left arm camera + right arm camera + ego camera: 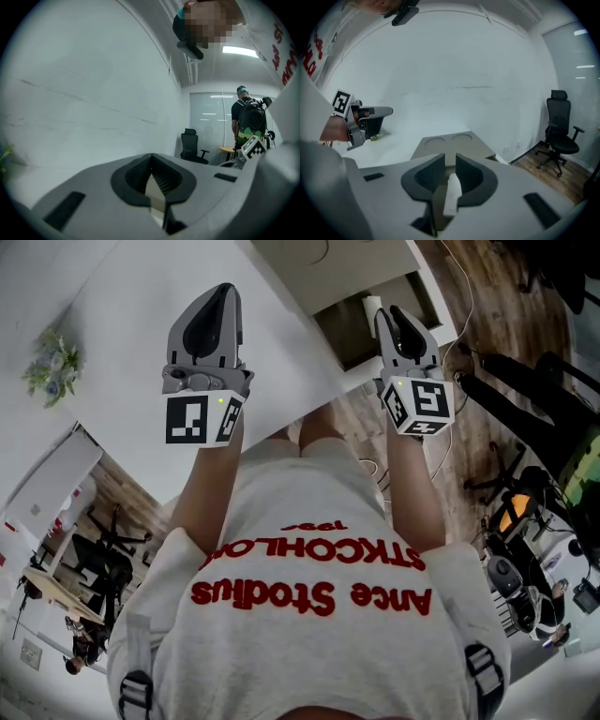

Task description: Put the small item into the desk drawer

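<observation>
- Right hand-held gripper (450, 159) is grasping the small item (452, 192), a slim white piece standing between its dark pads. The item lies closer to the right pad than to the left.
- From the head view, this hand-held gripper hangs at the far right, its tip just over the open drawer (347, 334). The small item shows as a pale stub at that tip, so it is above the drawer and not yet inside it.
- Left hand-held gripper (151, 157) is clenched with nothing in it. It is held over the white surface (141, 352) at the left, well apart from the drawer.
- Risk of slipping: the item looks thin and sits off-centre in the grip. A tilt or jolt of the wrist could let it swivel or slide out early.
- Risk of missing: the drawer opening is a narrow dark strip between the white surface and the drawer's own rim. Letting go too near either edge could bounce the item onto the wooden floor (487, 315), where cables lie.
- Risk of a knock: lowering further could bump the jaws against the drawer rim or the tan drawer-unit top (450, 140) just beyond them. That could jar the item loose.
</observation>
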A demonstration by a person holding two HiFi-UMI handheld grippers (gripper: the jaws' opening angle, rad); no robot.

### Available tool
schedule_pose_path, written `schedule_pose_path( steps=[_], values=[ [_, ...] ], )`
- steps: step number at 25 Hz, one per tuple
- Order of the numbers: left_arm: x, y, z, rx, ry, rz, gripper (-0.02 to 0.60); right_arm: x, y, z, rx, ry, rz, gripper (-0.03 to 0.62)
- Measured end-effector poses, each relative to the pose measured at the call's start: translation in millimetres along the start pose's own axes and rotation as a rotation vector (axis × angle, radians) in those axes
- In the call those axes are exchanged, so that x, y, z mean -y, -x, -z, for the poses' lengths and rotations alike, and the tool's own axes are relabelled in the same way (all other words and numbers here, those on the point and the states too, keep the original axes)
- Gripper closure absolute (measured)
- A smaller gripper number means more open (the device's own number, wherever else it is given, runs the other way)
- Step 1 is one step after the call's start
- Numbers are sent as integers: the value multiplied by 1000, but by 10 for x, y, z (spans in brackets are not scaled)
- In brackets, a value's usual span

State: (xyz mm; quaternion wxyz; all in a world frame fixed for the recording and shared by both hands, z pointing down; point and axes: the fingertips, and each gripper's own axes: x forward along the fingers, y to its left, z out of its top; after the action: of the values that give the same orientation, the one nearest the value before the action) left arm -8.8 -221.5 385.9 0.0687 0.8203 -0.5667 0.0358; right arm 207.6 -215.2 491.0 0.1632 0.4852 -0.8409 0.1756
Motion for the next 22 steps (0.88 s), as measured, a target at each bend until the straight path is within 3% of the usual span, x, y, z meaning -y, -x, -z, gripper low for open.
schedule_pose_path(
  steps=[4,11,22],
  values=[
    [-41,56,-170,36,-10,-12,575,-31,101,-472,128,5,3,568],
    [-151,110,-498,113,-37,-29,575,-104,254,-1145,299,10,-9,582],
    [-330,351,-896,215,-81,-73,575,-418,432,-1737,427,69,-67,588]
  ],
)
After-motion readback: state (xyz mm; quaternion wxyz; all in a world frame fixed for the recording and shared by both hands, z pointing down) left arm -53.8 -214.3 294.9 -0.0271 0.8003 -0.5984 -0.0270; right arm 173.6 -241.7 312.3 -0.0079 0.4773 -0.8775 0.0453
